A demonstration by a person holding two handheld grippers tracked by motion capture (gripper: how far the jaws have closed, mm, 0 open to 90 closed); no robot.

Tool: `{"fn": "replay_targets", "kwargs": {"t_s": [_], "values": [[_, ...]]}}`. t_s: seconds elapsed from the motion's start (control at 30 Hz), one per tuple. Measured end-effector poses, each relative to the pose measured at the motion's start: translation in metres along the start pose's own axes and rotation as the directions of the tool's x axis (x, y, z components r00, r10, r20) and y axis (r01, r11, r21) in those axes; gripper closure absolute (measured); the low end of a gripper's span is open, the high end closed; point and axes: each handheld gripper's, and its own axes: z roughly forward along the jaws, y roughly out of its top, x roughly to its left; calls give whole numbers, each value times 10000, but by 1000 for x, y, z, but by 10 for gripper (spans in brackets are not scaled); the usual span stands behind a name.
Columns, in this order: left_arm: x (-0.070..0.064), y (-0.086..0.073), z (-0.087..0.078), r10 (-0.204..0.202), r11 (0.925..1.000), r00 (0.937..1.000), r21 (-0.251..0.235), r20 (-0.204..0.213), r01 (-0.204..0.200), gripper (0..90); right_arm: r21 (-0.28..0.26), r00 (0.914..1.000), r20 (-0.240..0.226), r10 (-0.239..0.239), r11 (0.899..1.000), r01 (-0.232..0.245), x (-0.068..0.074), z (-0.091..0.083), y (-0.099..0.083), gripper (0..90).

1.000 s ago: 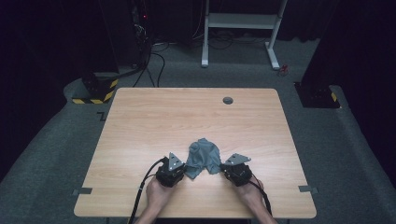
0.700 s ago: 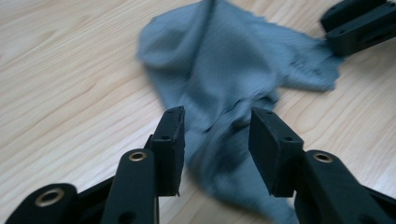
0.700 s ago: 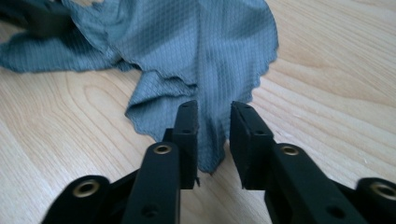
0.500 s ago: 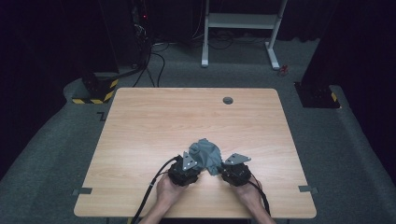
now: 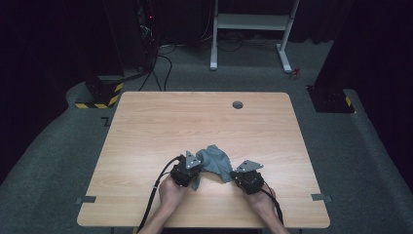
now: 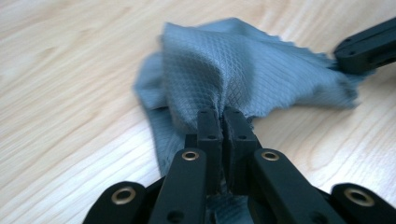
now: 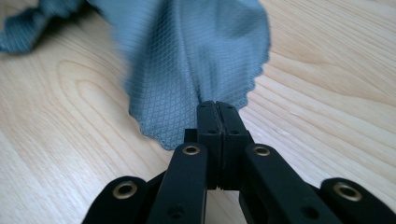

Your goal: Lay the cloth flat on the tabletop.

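With both clamps shut on blue-grey diamond-weave cloth (image 5: pixel 215 162), left gripper (image 6: pixel 222 122) and right gripper (image 7: pixel 217 114) pinch opposite edges; likely setup for spreading over light wooden table (image 5: pixel 195 122).

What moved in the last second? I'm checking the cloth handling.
The left tongs slid toward the right tongs, bunching the grey cloth into a higher heap between them. The right tongs barely moved. Both are shut on the cloth, and the table is as it was.
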Motion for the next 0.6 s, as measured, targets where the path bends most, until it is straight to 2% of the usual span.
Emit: {"fn": "replay_targets", "kwargs": {"t_s": [0.1,0.17,0.2,0.23,0.3,0.43,0.5,0.6], "values": [[11,-5,-10,-323,9994,9994,-141,-102,321,865,17,9999,111,79,10000,-80,-4,-3,-2,898],[16,-8,-14,-369,9992,9993,-145,67,370,863,-47,9998,146,149,9999,-148,-8,-7,-4,898],[15,-10,-14,-256,9996,9996,-114,132,258,862,-124,9998,100,195,9997,-194,-10,-10,-5,899],[12,-12,-15,-127,9999,9996,-50,246,128,859,-132,9995,287,138,9998,-134,-10,-13,-4,898],[9,-16,-16,-139,9999,9973,-60,727,144,854,-95,9993,365,104,9999,-100,-10,-14,-5,898],[2,-23,-20,-122,9999,9924,94,1223,111,804,62,9992,336,207,9998,-209,-14,-15,-10,891],[1,-23,-22,-44,10000,9918,32,1276,41,750,-22,9994,289,201,9998,-201,-13,-17,-11,853],[5,-22,-26,-275,9991,9936,-280,1100,307,666,-383,9997,74,246,9990,-243,-9,-21,-8,784]]}}
